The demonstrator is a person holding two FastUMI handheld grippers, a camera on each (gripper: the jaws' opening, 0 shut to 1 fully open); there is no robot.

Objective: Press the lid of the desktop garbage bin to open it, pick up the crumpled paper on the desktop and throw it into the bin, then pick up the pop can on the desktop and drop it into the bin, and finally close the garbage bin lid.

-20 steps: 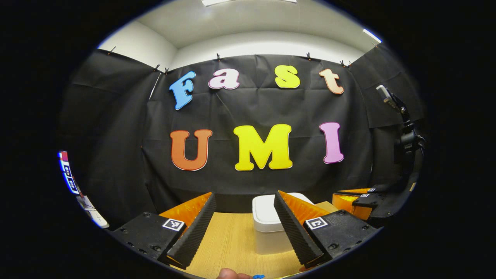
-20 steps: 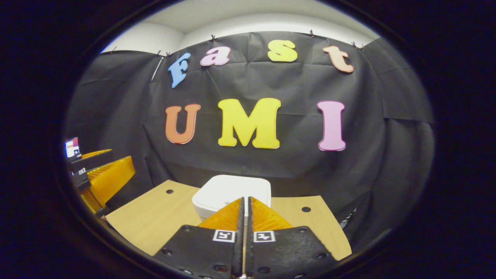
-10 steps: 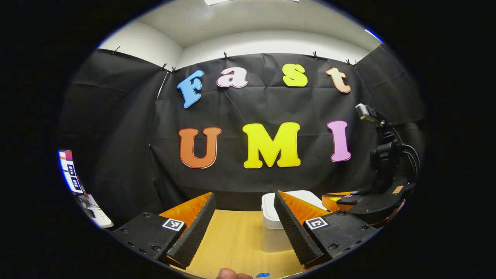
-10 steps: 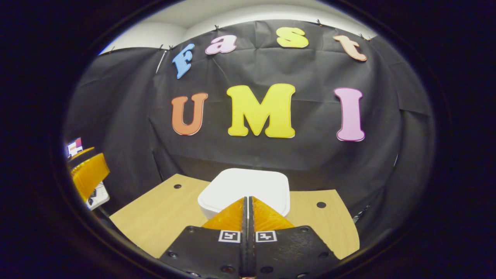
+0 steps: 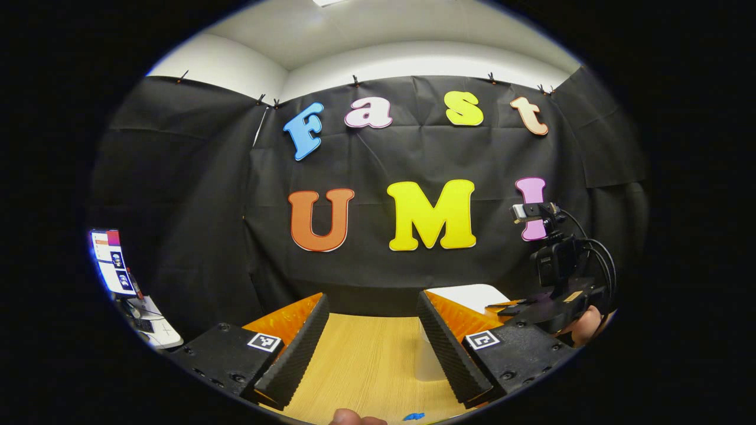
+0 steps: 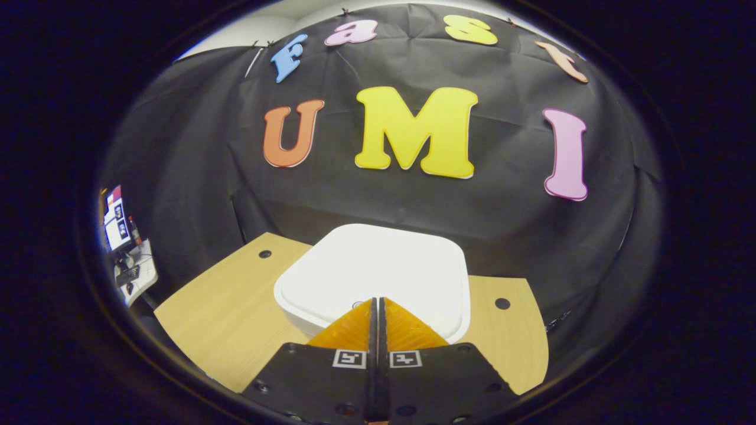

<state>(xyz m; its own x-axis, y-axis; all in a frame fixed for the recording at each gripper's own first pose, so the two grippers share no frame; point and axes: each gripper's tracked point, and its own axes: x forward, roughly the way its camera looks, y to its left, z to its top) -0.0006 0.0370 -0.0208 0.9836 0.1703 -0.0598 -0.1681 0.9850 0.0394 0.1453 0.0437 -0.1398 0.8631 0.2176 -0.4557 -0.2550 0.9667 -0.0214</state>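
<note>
The white garbage bin (image 6: 378, 268) stands on the wooden table (image 6: 236, 307) with its lid down. My right gripper (image 6: 376, 302) is shut with nothing between its fingers, and its tips sit at the near edge of the lid; I cannot tell whether they touch it. In the left gripper view the bin (image 5: 472, 293) is mostly hidden behind one finger of my left gripper (image 5: 372, 298), which is open over bare table. The right gripper (image 5: 501, 306) reaches over the bin top there, with the hand (image 5: 582, 324) holding it behind.
A screen and desk clutter (image 5: 115, 265) lie beyond the table's left side, also in the right gripper view as a screen (image 6: 117, 221). The tabletop has small round holes (image 6: 502, 303). A small blue scrap (image 5: 413, 416) and a fingertip (image 5: 354, 419) show at the bottom edge.
My right gripper, still shut, has moved forward and down onto the bin lid. The left gripper has turned left, so the bin has slid right behind its finger.
</note>
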